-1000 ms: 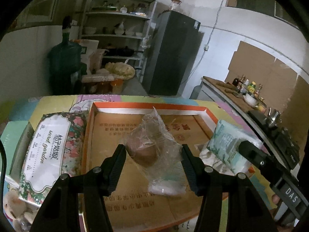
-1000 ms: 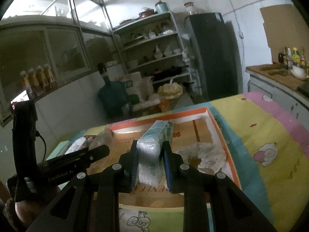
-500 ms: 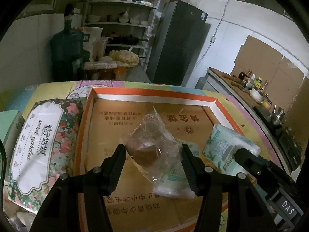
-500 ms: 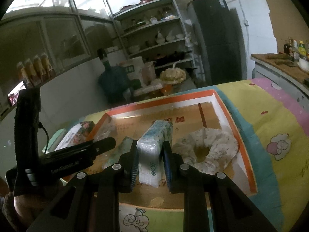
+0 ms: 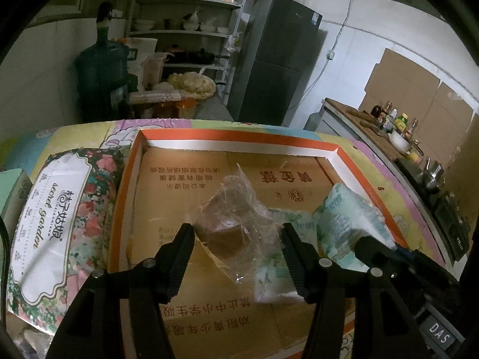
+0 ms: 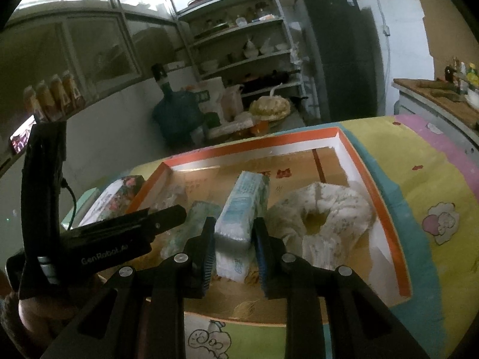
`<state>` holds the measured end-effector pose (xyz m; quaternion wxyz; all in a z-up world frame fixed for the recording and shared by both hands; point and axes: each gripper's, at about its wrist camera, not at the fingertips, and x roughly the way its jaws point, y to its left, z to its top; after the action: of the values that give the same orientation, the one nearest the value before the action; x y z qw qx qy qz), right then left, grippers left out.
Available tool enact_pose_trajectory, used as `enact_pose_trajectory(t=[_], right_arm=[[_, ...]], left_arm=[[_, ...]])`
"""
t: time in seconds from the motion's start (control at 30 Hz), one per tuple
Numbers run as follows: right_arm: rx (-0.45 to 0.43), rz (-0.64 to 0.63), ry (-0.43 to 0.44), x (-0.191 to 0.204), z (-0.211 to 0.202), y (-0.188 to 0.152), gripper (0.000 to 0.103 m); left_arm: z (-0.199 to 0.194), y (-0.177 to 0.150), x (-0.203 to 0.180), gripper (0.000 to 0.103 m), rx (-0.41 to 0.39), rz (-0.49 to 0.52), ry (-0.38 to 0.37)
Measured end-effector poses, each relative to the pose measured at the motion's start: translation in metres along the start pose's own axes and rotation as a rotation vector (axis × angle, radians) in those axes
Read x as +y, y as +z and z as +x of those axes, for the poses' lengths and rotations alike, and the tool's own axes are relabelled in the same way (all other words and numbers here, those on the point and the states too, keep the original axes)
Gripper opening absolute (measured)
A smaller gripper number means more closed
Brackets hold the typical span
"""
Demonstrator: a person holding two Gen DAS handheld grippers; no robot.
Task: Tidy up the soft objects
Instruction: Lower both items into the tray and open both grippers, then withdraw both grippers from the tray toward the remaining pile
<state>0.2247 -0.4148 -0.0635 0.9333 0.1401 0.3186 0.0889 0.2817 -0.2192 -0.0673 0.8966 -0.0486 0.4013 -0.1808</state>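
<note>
Inside the orange-rimmed box lid (image 5: 233,136): ring cushion (image 6: 326,212) far right and a flat tissue pack (image 6: 191,224) already dropped in. Left gripper (image 5: 236,233) opening around a clear bag with something brown (image 5: 230,218). Right gripper (image 6: 233,230) easing off the upright tissue pack (image 6: 242,206), pads barely touching. Floral tissue pack (image 5: 57,224) still outside, left. Compared with a second ago, both loads lower, basically landed.

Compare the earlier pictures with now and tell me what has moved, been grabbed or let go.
The right tool has brought the tissue pack down into the orange-rimmed box, beside the ring-shaped cushion; its jaws are opening, the pack between them. The left tool is opening too, around the clear plastic bag on the box floor. The floral tissue pack stayed outside.
</note>
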Motion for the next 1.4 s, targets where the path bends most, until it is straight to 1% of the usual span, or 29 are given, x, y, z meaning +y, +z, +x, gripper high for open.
enact_pose_trajectory(t=[0.1,0.17,0.2,0.33,0.47,0.83,0.9,0.97,1.03,1.13,1.23,1.4], right_arm=[[-0.014,0.009,0.011,0.0,-0.003,-0.001,0.033],[-0.024,0.01,0.009,-0.001,-0.005,-0.002,0.043],[-0.028,0.012,0.006,-0.001,-0.006,-0.002,0.045],[-0.033,0.017,0.005,-0.001,-0.007,-0.002,0.046],[-0.039,0.017,0.008,0.0,-0.008,-0.002,0.046],[-0.059,0.009,0.011,0.004,-0.014,-0.002,0.046],[-0.068,0.005,0.008,0.006,-0.018,-0.003,0.048],[-0.08,-0.002,0.003,0.008,-0.024,-0.003,0.056],[-0.09,-0.009,-0.005,0.011,-0.028,-0.004,0.058],[-0.101,-0.016,-0.013,0.017,-0.034,-0.005,0.063],[-0.106,-0.022,-0.023,0.023,-0.04,-0.007,0.065],[-0.122,-0.019,-0.028,0.034,-0.053,-0.01,0.067]], left_arm=[[-0.001,0.0,-0.001,0.06,-0.003,0.003,0.002],[-0.002,0.001,-0.002,0.06,-0.012,0.005,0.01],[-0.003,0.001,-0.003,0.06,-0.018,0.007,0.012],[-0.009,0.002,-0.001,0.063,-0.041,0.012,0.012],[-0.015,0.004,-0.002,0.069,-0.06,0.014,0.018],[-0.034,0.004,-0.005,0.074,-0.108,0.026,0.01],[-0.039,0.004,-0.006,0.074,-0.118,0.027,0.007],[-0.044,0.004,-0.007,0.077,-0.132,0.031,0.006],[-0.051,0.004,-0.007,0.081,-0.151,0.036,0.006],[-0.064,0.003,-0.007,0.085,-0.192,0.05,0.012],[-0.078,0.002,-0.008,0.088,-0.233,0.067,0.022],[-0.104,-0.001,-0.009,0.088,-0.297,0.099,0.052]])
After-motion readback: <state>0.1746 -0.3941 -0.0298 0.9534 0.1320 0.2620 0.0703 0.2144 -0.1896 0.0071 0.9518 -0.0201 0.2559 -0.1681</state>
